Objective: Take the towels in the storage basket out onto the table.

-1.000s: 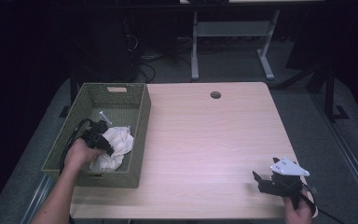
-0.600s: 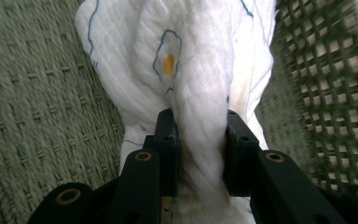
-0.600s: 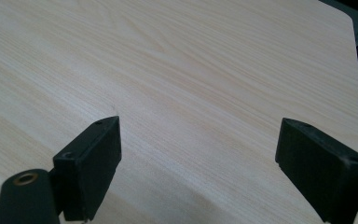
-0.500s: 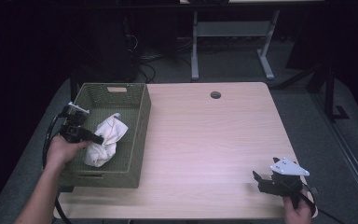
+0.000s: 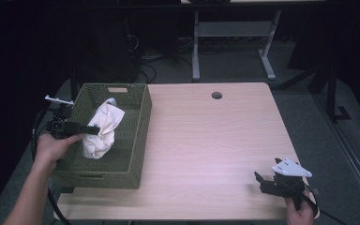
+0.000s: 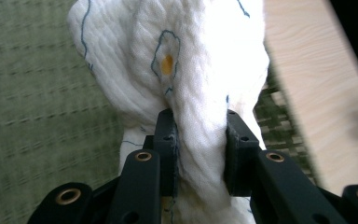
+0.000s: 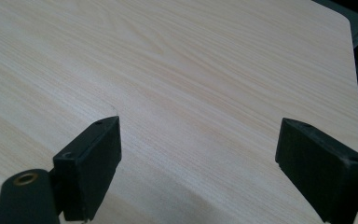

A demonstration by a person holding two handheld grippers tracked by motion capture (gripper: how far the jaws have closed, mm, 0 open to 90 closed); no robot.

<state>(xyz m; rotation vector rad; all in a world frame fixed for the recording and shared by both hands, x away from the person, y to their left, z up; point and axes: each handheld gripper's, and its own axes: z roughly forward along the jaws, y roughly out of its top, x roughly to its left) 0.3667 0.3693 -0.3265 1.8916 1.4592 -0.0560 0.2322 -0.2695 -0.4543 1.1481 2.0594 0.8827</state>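
A white cloth (image 5: 102, 129) with thin blue lines and a small orange spot hangs bunched over the inside of the green woven basket (image 5: 138, 136) at the table's left. My left gripper (image 5: 95, 128) is shut on it from the basket's left side, and the left gripper view has the cloth (image 6: 186, 70) pinched between the two black jaws of that gripper (image 6: 198, 140). My right gripper (image 5: 261, 180) rests near the table's front right corner, open, with bare wood between its fingers (image 7: 98, 154).
The light wood table (image 5: 215, 140) has a round cable hole (image 5: 216, 95) near its far edge. Behind the table stands a grey metal frame (image 5: 234, 42) with cables on the dark floor. The basket takes up the table's left side.
My left gripper has lifted the white cloth up from the basket's bottom and drawn back toward the basket's left wall. The right gripper has stayed where it was.
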